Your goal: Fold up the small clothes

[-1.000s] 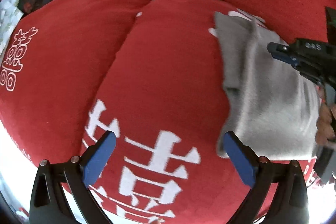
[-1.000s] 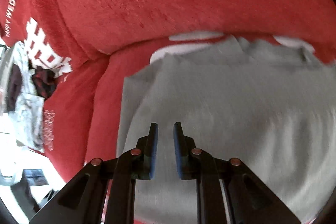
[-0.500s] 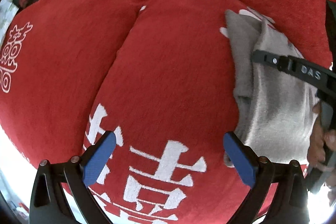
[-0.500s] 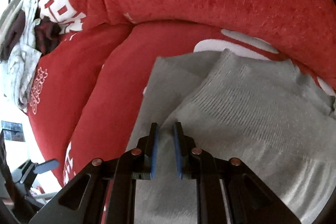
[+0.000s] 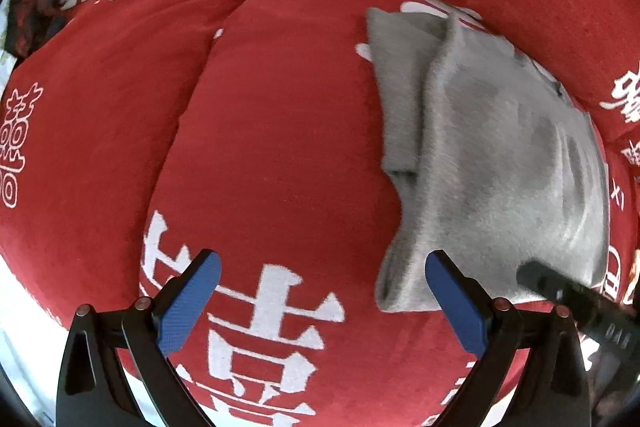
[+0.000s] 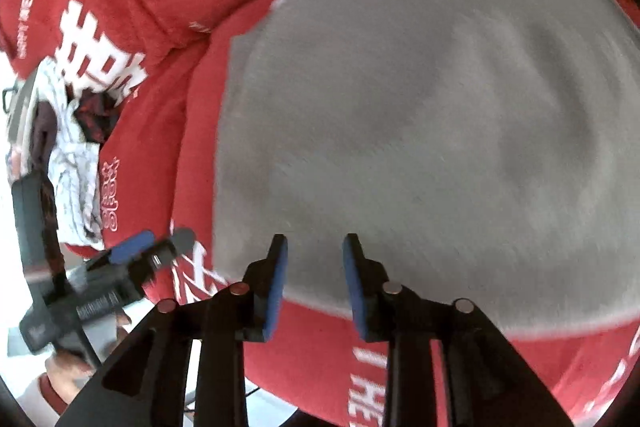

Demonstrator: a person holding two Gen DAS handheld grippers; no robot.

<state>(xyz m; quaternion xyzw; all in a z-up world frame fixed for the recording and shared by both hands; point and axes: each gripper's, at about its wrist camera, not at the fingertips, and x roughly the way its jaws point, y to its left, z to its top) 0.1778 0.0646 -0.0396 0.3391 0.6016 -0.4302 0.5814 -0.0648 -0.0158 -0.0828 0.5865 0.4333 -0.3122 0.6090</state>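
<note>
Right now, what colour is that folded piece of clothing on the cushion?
Plain grey, no pattern: the folded garment lies on the red cushion, clearest in the left wrist view.

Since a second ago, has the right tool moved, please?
Yes: the right tool has opened and pulled back to the grey garment's near edge.

Soft fuzzy fabrics everywhere, hard matt plastic on the tools

The grey garment (image 5: 500,155) looks like matt brushed knit — the red sofa cover (image 5: 280,147) is short-pile plush with white print, and the gripper fingers (image 5: 454,303) have textured blue pads on black plastic.
</note>
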